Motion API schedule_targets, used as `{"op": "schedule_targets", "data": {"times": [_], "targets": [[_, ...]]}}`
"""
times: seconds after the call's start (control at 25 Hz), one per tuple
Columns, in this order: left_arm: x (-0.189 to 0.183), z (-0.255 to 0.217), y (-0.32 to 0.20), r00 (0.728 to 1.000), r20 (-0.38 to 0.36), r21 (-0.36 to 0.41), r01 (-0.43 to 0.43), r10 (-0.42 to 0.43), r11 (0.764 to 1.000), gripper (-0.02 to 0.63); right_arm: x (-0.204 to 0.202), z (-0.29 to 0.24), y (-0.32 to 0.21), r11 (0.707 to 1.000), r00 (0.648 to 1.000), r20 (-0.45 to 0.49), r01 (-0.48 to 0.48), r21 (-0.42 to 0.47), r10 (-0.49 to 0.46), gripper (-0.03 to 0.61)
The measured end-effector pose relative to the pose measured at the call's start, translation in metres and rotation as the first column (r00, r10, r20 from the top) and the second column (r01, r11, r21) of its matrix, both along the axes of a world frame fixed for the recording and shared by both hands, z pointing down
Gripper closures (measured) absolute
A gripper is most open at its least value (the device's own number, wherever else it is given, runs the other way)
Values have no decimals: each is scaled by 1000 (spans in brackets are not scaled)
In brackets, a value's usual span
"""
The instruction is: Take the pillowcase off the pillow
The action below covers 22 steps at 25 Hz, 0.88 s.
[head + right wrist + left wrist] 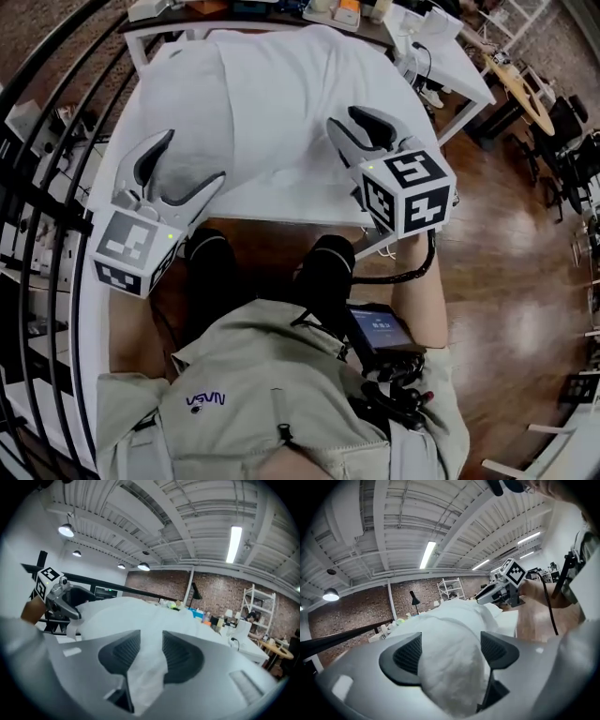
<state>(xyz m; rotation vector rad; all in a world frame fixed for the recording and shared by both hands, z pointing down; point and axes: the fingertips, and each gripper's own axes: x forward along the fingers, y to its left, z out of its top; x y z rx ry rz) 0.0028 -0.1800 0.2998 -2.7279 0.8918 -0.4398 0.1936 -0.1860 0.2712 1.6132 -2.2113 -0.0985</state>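
**Q:** Khaki shirt (272, 394) nearest the lens in the head view, small screen unit (380, 333) at the waist. Beyond that?

**A:** White surface (281, 211) bearing the pillow (178, 103) in its pillowcase (291, 94), laid lengthwise away from the body. Left tongs (195, 155) spread wide over the near left corner. Right tongs (341, 116) set narrower at the near right edge. Black railing (37, 141) close on the left and clutter (337, 11) past the far end, neither across the path.

**Q:** Left gripper view?

**A:** Jaws well apart, with a plump white corner bulging up between them, squeezed by neither pad. Right tongs opposite, across the pillow, next to a forearm (532, 613).

**Q:** Right gripper view?

**A:** Jaws partly apart, straddling a thin loose fold of cloth, not yet pinched. Brick wall (220, 590) far behind.

**Q:** Handling?

**A:** Probably light, soft and limp, with cloth apt to slide and bunch and filling apt to sag. Best pinched by the case alone near its open end, with the other tongs holding the bulk. Open end not identifiable from these views.
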Motion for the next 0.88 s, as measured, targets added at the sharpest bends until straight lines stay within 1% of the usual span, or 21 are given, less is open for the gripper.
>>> {"op": "schedule_targets", "data": {"times": [0.08, 0.16, 0.32, 0.36, 0.44, 0.52, 0.6, 0.64, 0.76, 0.8, 0.88], "targets": [[-1, 16, 3, 1000, 24, -16, 11, -11, 1000, 235, -9, 15, 8, 1000, 1000, -15, 12, -25, -12, 426], [-1, 31, 2, 997, 67, -21, 25, -23, 999, 224, -18, 32, 11, 998, 1000, -7, 22, -60, -23, 426], [3, 43, -5, 986, 155, 27, 60, -63, 998, 225, -38, 67, 13, 990, 999, 36, 41, -136, -36, 413], [3, 47, -7, 983, 165, 35, 69, -74, 997, 249, -43, 73, 11, 988, 998, 47, 41, -147, -35, 402], [1, 50, -10, 982, 167, 43, 80, -86, 996, 318, -51, 82, 4, 988, 998, 56, 26, -153, -17, 388], [0, 48, -10, 983, 159, 58, 85, -94, 995, 367, -54, 85, -7, 991, 999, 47, -11, -133, 18, 387], [0, 41, -7, 984, 149, 83, 90, -101, 993, 416, -54, 83, -15, 994, 998, 31, -49, -94, 52, 390], [0, 39, -6, 984, 145, 97, 92, -105, 991, 445, -55, 82, -16, 995, 998, 26, -61, -74, 63, 413], [-1, 32, -6, 986, 125, 123, 95, -111, 988, 509, -56, 82, -9, 996, 996, 28, -78, -42, 80, 536], [-2, 30, -7, 987, 112, 124, 98, -112, 988, 522, -54, 83, -6, 996, 996, 30, -83, -42, 84, 560], [-8, 28, -10, 990, 77, 106, 113, -121, 988, 528, -47, 85, -1, 995, 995, 29, -93, -45, 95, 566]]}}
